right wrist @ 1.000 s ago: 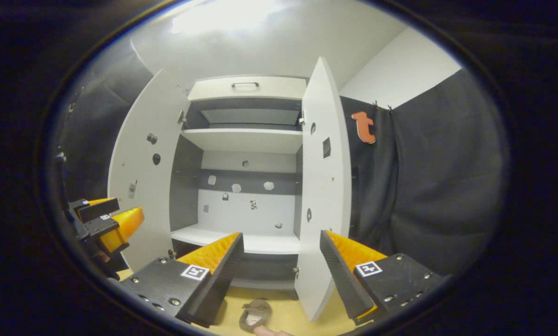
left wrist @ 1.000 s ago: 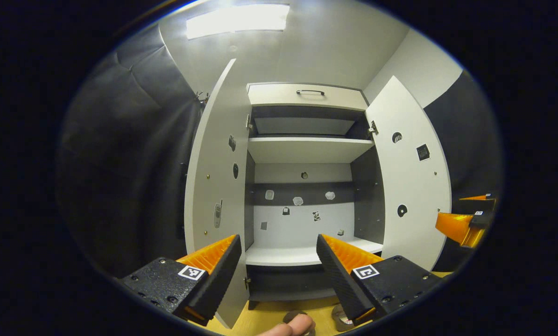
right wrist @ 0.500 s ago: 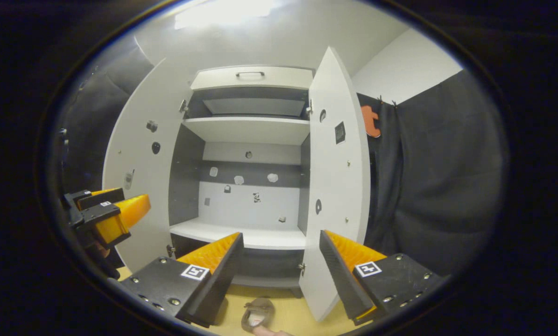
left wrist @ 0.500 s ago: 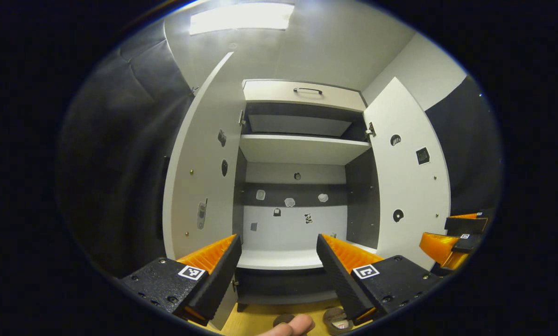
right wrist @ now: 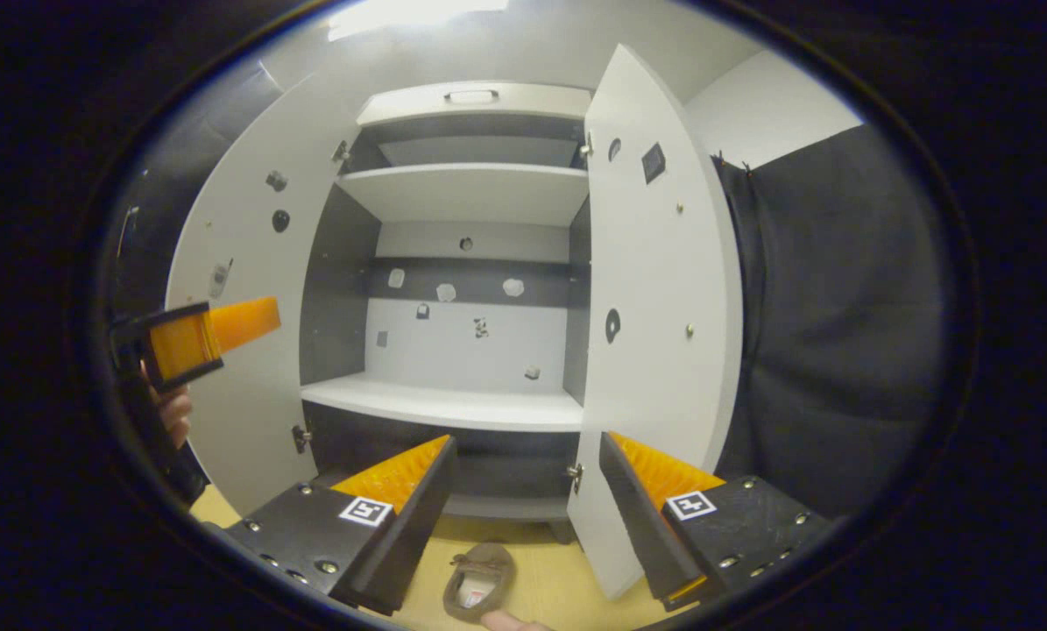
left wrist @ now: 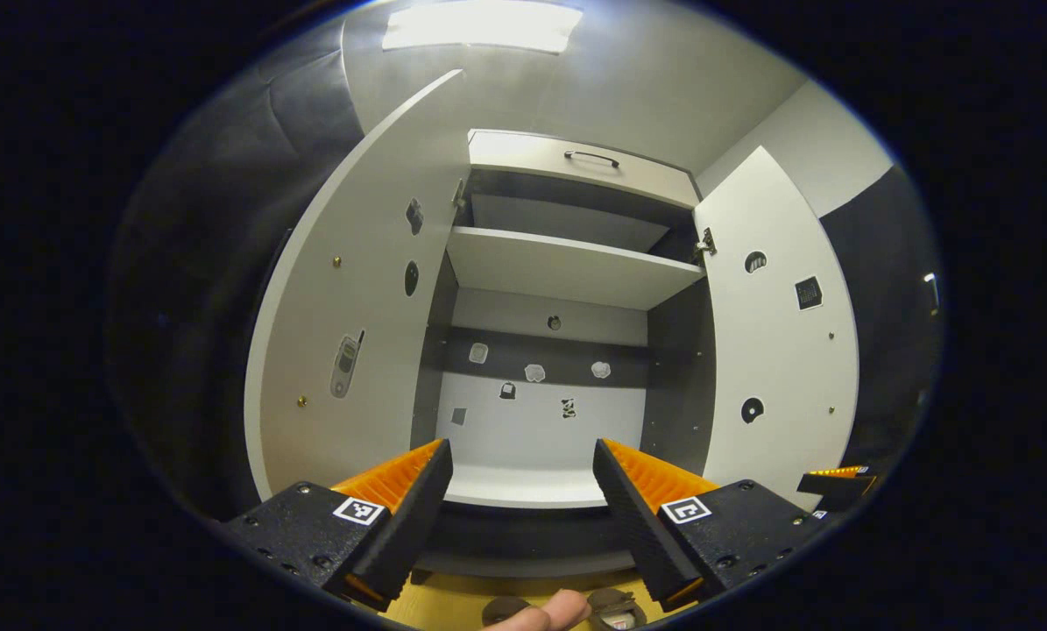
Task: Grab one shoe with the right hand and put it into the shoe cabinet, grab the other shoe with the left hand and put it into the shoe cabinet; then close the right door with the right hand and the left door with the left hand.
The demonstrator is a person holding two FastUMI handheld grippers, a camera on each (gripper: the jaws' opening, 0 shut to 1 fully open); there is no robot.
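The shoe cabinet (right wrist: 466, 263) stands with both doors swung wide, the left door (left wrist: 348, 307) and the right door (right wrist: 654, 289), and its lower shelf (right wrist: 444, 405) is bare. The task looks to be at its first step, with no shoe gripped or stowed. In the right gripper view the right gripper (right wrist: 527, 491) has its fingers spread wide with nothing between them, and one shoe (right wrist: 479, 580) lies on the wooden floor (right wrist: 541, 587) just below it, in front of the cabinet's bottom edge. The left gripper (left wrist: 519, 495) is likewise wide and empty; two shoes (left wrist: 606, 606) peek in at the bottom edge of its view beside a fingertip (left wrist: 558, 606). The next move probably calls for the right gripper to tip down to the floor, straddle one shoe's side wall and close on it, then lift it onto the lower shelf, clear of the right door's edge.
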